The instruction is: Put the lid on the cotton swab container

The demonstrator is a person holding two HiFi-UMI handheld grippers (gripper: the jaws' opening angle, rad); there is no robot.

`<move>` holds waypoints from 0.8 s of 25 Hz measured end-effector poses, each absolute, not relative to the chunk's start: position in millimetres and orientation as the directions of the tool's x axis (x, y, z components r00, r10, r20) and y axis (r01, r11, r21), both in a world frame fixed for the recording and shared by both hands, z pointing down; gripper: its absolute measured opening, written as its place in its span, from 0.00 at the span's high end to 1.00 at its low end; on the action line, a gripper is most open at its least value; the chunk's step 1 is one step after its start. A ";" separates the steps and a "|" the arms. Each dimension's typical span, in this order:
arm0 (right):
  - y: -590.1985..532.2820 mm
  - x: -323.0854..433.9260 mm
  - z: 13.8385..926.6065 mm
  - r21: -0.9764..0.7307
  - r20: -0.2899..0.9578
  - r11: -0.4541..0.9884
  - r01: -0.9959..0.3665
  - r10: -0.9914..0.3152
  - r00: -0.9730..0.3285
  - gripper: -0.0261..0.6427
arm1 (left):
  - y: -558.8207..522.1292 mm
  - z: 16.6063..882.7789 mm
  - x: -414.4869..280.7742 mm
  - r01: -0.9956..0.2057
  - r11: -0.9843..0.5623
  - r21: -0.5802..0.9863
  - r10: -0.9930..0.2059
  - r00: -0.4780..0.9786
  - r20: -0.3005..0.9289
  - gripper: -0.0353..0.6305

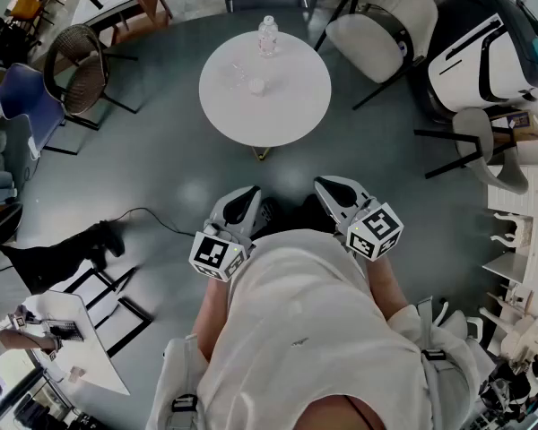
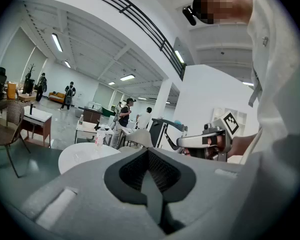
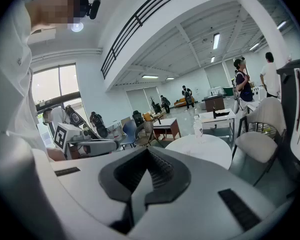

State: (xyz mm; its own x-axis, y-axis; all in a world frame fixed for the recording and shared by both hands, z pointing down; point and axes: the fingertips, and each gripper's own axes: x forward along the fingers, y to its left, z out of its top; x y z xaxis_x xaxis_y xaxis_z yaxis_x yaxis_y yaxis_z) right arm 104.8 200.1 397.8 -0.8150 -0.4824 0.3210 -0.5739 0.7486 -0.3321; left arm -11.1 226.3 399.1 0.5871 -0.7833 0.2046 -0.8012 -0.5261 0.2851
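Two are recorded at frame centre, left gripper (image 1: 247,195) and right gripper (image 1: 328,186), fingers (image 2: 127,176) pressed together, empty; one bottle (image 1: 267,36) stands on one round worktop (image 1: 291,106) above.

Seen from my remote desk, the head view withholds the essentials: two pale things (image 1: 255,85) on the table (image 1: 296,106) are too small for me to name, so I cannot tell container from lid. I cannot see the hands on the left gripper (image 1: 245,197) and right gripper (image 1: 330,187), which shirt (image 1: 314,330) and marker cubes cover. The bottom edge cuts the person off. In the left gripper view that gripper's body hides the near side of the table (image 2: 82,156), and the bottle (image 2: 100,136) is a blur. The right gripper view likewise half covers the table (image 3: 210,151); anything beside the bottle (image 3: 197,128) is too small to tell.
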 end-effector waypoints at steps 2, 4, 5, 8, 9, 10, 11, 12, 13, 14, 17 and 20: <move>198.1 109.2 397.1 -0.323 0.323 0.747 -0.582 -0.491 -0.809 0.95 | 223.6 398.8 -13.4 -0.812 -0.506 0.290 -0.795 0.570 0.209 0.93; 195.9 113.2 395.9 -0.313 0.325 0.747 -0.587 -0.497 -0.805 0.95 | 221.5 398.1 -14.8 -0.822 -0.492 0.286 -0.804 0.556 0.213 0.93; 194.4 115.1 395.0 -0.307 0.325 0.748 -0.589 -0.499 -0.803 0.95 | 220.4 397.2 -15.0 -0.825 -0.489 0.284 -0.807 0.551 0.213 0.93; 190.0 118.7 392.0 -0.287 0.327 0.754 -0.591 -0.503 -0.800 0.95 | 216.7 393.0 -15.1 -0.827 -0.485 0.285 -0.811 0.547 0.207 0.93; 189.1 119.1 391.4 -0.282 0.327 0.755 -0.592 -0.504 -0.799 0.95 | 216.3 392.0 -15.5 -0.827 -0.485 0.286 -0.812 0.547 0.205 0.93; 188.3 119.3 390.7 -0.281 0.326 0.754 -0.593 -0.506 -0.799 0.95 | 216.3 391.2 -15.8 -0.827 -0.484 0.287 -0.812 0.546 0.205 0.93; 187.5 119.8 389.9 -0.285 0.323 0.750 -0.596 -0.510 -0.797 0.95 | 216.4 390.5 -16.1 -0.827 -0.482 0.288 -0.813 0.545 0.204 0.93; 186.4 120.3 389.1 -0.294 0.319 0.744 -0.600 -0.516 -0.795 0.95 | 216.3 390.0 -16.4 -0.828 -0.480 0.290 -0.814 0.543 0.203 0.93; 185.2 120.5 388.4 -0.303 0.312 0.738 -0.603 -0.521 -0.794 0.95 | 216.2 389.8 -16.8 -0.828 -0.478 0.292 -0.815 0.542 0.202 0.93; 184.3 120.5 387.8 -0.311 0.307 0.732 -0.606 -0.526 -0.793 0.95 | 216.0 389.8 -17.3 -0.828 -0.477 0.295 -0.816 0.542 0.202 0.93; 184.2 119.6 387.9 -0.311 0.310 0.725 -0.615 -0.535 -0.786 0.95 | 216.4 389.7 -18.4 -0.826 -0.480 0.297 -0.814 0.545 0.201 0.93; 184.0 121.6 389.6 -0.317 0.322 0.709 -0.630 -0.545 -0.774 0.95 | 216.5 389.4 -18.8 -0.823 -0.485 0.296 -0.810 0.550 0.201 0.93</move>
State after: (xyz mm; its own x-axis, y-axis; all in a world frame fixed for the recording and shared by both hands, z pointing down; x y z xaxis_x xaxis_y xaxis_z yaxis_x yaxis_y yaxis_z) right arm 121.6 184.0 389.6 -0.7742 -0.5449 0.3219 -0.6305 0.7087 -0.3165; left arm -18.8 216.5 389.4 0.5505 -0.8103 0.2009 -0.8226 -0.4853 0.2963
